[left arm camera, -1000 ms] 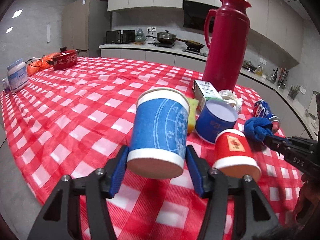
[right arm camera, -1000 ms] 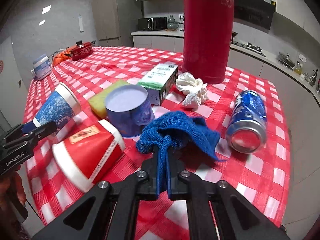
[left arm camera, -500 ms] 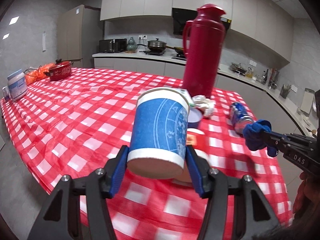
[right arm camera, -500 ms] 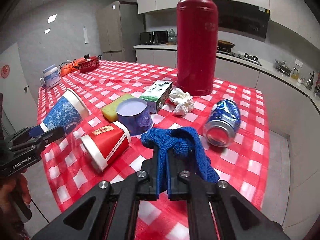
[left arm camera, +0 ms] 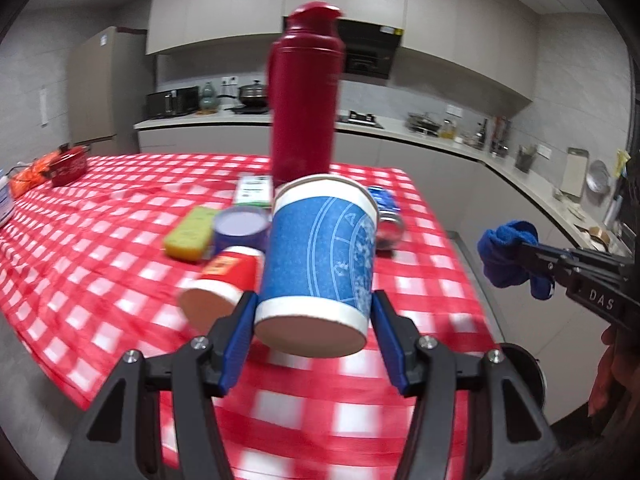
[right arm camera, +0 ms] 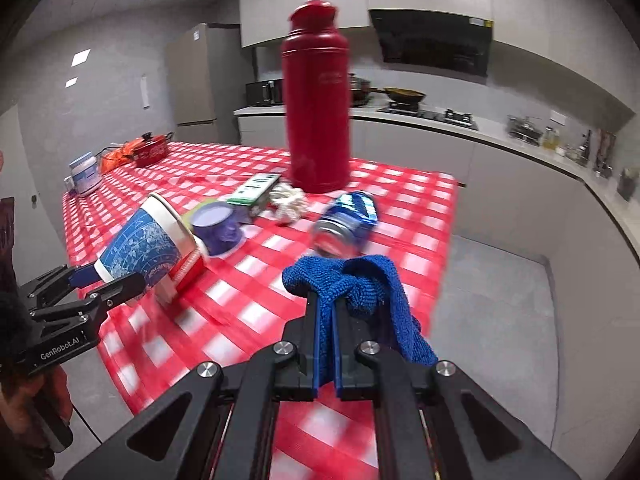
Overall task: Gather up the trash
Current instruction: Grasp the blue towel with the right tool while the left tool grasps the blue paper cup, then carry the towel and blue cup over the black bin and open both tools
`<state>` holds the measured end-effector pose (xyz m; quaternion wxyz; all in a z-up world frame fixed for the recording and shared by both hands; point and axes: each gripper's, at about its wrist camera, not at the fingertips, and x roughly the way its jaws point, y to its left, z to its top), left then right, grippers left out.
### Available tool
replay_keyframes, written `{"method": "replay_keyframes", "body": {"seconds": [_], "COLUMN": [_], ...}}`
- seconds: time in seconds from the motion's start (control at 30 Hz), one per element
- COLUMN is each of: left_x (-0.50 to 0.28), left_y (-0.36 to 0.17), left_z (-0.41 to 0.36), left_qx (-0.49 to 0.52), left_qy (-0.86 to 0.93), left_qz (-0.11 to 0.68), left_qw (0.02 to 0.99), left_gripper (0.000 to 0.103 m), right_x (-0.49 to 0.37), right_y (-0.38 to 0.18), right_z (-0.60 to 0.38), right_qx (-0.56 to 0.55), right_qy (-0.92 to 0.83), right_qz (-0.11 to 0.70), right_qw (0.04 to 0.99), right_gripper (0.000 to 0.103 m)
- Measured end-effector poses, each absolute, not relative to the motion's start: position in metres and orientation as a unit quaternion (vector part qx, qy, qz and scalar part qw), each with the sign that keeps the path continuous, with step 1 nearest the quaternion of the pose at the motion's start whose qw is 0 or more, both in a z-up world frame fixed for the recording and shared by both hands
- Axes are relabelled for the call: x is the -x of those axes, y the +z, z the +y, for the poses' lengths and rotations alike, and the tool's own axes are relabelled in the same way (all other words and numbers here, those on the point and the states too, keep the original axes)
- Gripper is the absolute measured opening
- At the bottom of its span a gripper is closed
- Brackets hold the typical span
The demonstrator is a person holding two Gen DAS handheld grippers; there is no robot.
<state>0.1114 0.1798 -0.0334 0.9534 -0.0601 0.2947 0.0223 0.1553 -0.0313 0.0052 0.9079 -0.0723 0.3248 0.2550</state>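
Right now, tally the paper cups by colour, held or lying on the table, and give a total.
Blue: 2, the patterned cup clamped in the left gripper and the upside-down cup on the table
Red: 1, the tipped cup
Total: 3

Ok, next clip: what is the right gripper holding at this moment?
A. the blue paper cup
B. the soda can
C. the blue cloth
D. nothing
C: the right gripper is shut on the blue cloth, which hangs from its tips off the table edge; the blue cup is in the left gripper, and the can lies on the table.
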Motion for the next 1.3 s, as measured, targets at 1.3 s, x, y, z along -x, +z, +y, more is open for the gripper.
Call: {"method": "replay_keyframes", "body": {"seconds": [1.3], "left_x": [-0.142], "left_y": [-0.113], "left_z": [-0.120], "left_qx": [-0.001], "left_qy": [-0.133], "left_qz": [0.378], "left_qw": [0.916], "left_gripper": [0.058], "right_x": [-0.121], "right_y": [-0.086], "right_z": [-0.337], "right_qx": [0.055], "right_qy": [0.134], "right_qz": [0.409], "right_qw": [0.901], "right_gripper": [0.005]}}
